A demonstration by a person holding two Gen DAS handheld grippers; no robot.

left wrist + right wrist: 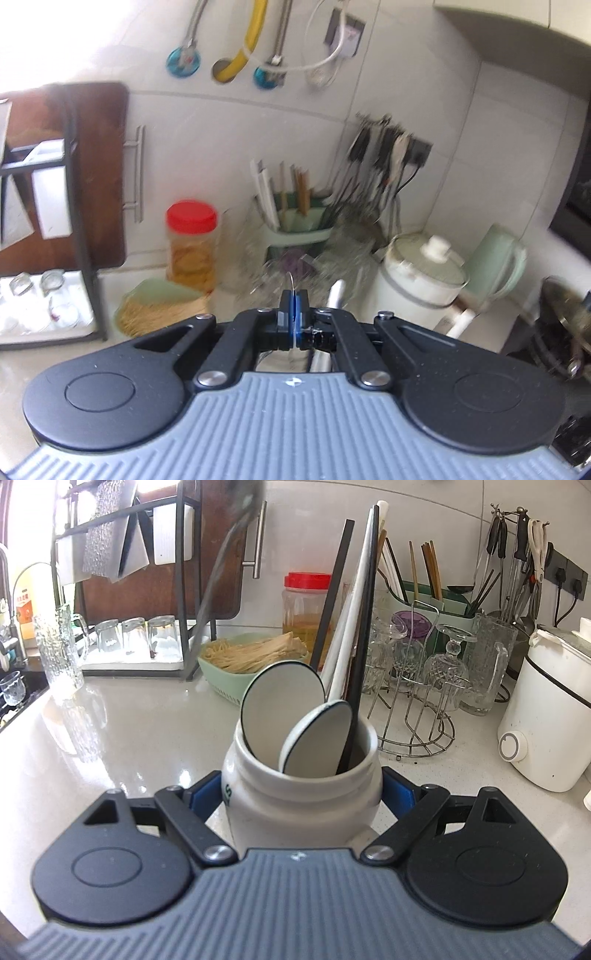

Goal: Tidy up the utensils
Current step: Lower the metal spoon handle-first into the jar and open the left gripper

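The right gripper has its jaws spread around a white jar, blue pads tight against both sides, so it's got the jar held on the counter. Two white spoons with dark rims and some long black and white handles stick up out of the jar. The left gripper is pinched fully shut on something thin and shiny, looks like a metal utensil, too blurry to name. Further back sit a green basket, a red-lidded jar, a glass rack and a green chopstick holder by the wall.
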